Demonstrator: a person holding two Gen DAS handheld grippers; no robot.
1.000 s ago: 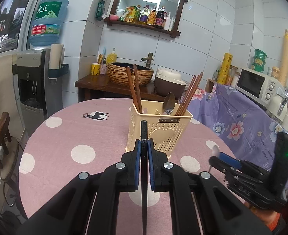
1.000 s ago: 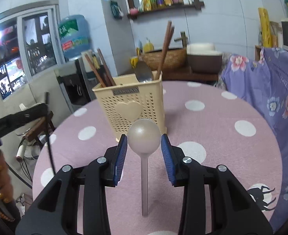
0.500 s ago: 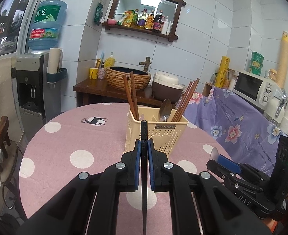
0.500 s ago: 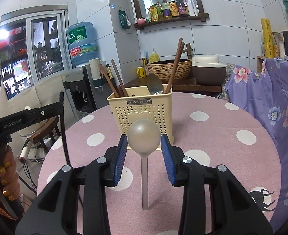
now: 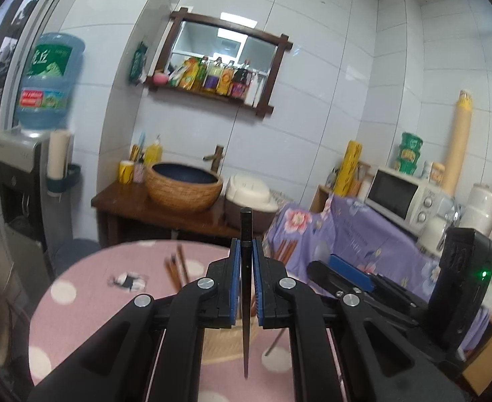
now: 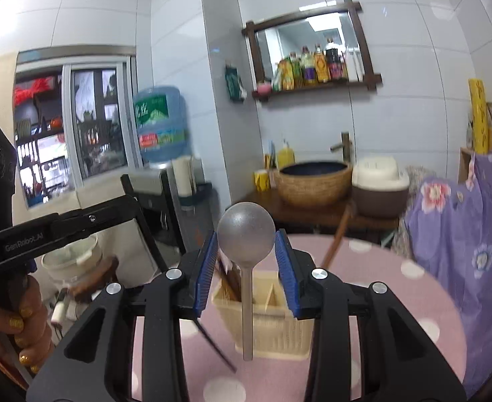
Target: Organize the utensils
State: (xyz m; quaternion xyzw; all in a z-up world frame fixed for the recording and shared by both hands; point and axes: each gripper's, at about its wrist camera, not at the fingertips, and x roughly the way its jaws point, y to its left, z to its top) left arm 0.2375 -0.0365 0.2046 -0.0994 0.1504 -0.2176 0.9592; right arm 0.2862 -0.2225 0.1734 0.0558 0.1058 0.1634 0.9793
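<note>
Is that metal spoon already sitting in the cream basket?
No, the spoon is clamped bowl-up in the right gripper, above the cream basket.

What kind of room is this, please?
Probably a home kitchen or dining corner: a microwave on a cloth-covered counter, sauce bottles on a wall shelf, and a water dispenser bottle.

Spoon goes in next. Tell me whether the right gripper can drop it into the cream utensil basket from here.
Probably yes: the right gripper holds the spoon above the basket, whose open compartment looks free.
</note>
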